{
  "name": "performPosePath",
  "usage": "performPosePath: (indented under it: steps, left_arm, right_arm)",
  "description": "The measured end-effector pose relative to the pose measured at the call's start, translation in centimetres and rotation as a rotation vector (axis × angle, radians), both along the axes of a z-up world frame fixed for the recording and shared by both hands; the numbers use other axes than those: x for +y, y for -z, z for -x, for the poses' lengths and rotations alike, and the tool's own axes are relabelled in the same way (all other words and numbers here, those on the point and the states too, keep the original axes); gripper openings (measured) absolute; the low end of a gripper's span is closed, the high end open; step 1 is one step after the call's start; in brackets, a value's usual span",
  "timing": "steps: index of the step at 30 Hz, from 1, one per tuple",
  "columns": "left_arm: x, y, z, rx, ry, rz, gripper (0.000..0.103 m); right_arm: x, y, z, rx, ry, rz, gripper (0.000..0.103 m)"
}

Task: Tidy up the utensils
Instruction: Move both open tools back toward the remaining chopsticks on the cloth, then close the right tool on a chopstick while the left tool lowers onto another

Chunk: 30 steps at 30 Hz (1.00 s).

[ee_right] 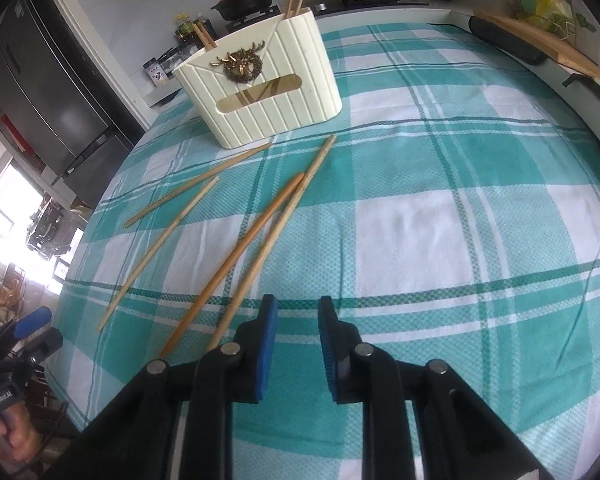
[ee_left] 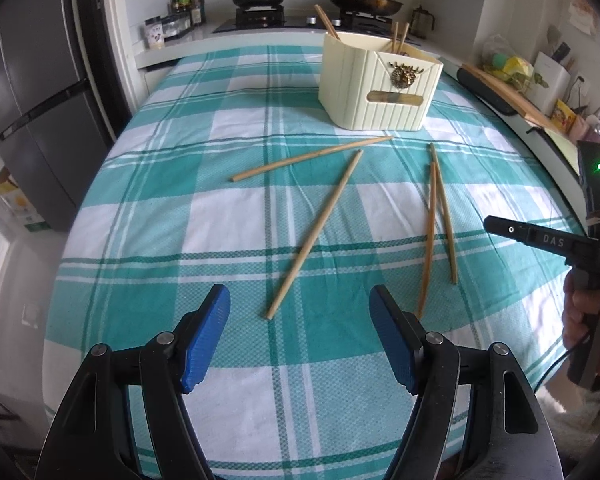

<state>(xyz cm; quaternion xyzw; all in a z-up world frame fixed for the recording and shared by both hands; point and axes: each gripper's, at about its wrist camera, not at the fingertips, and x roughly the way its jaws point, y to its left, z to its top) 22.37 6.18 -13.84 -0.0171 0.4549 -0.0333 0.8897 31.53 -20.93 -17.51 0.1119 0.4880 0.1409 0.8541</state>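
Four loose chopsticks (ee_left: 314, 236) lie on the checked bench (ee_left: 172, 208) before the cream holder (ee_left: 378, 84). The left tool (ee_left: 300, 336) stands wide open and empty. The right tool (ee_right: 298, 344) has a narrow gap, gripping nothing.

Cream ribbed utensil holder (ee_left: 374, 92) stood upright on checked tablecloth, gold stag emblem on front, three wooden chopsticks (ee_left: 396, 38) leaning inside. Four loose wooden chopsticks lay flat in front of holder: two single ones (ee_left: 314, 234) angled apart, one pair (ee_left: 436, 216) crossed, nearly parallel, touching.
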Motion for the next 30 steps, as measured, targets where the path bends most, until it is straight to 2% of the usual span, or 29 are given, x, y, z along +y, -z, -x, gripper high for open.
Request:
performPosePath:
  steps: [7, 10, 12, 15, 23, 30]
  left_arm:
    - [1.3, 0.0, 0.3, -0.011, -0.035, -0.012, 0.076]
    - [1.5, 0.1, 0.1, -0.008, -0.049, -0.036, 0.076]
    - [1.5, 0.2, 0.0, -0.011, -0.059, -0.059, 0.076]
    - [1.5, 0.3, -0.1, -0.016, -0.069, -0.099, 0.076]
    - [1.0, 0.4, -0.2, -0.022, -0.059, -0.148, 0.076]
    - [1.4, 1.0, -1.0, -0.001, -0.057, -0.139, 0.076]
  right_arm:
    - [3.1, 1.4, -3.3, 0.027, 0.012, 0.012, 0.021]
    - [4.3, 1.3, -3.8, -0.005, -0.01, 0.092, 0.021]
    - [4.8, 1.3, -3.8, -0.014, -0.022, 0.157, 0.012]
    - [5.3, 1.0, -3.5, -0.027, -0.035, 0.242, 0.011]
    - [2.3, 1.0, -2.1, -0.031, 0.034, 0.303, 0.007]
    - [-3.0, 1.1, 0.6, -0.022, 0.123, 0.345, 0.007]
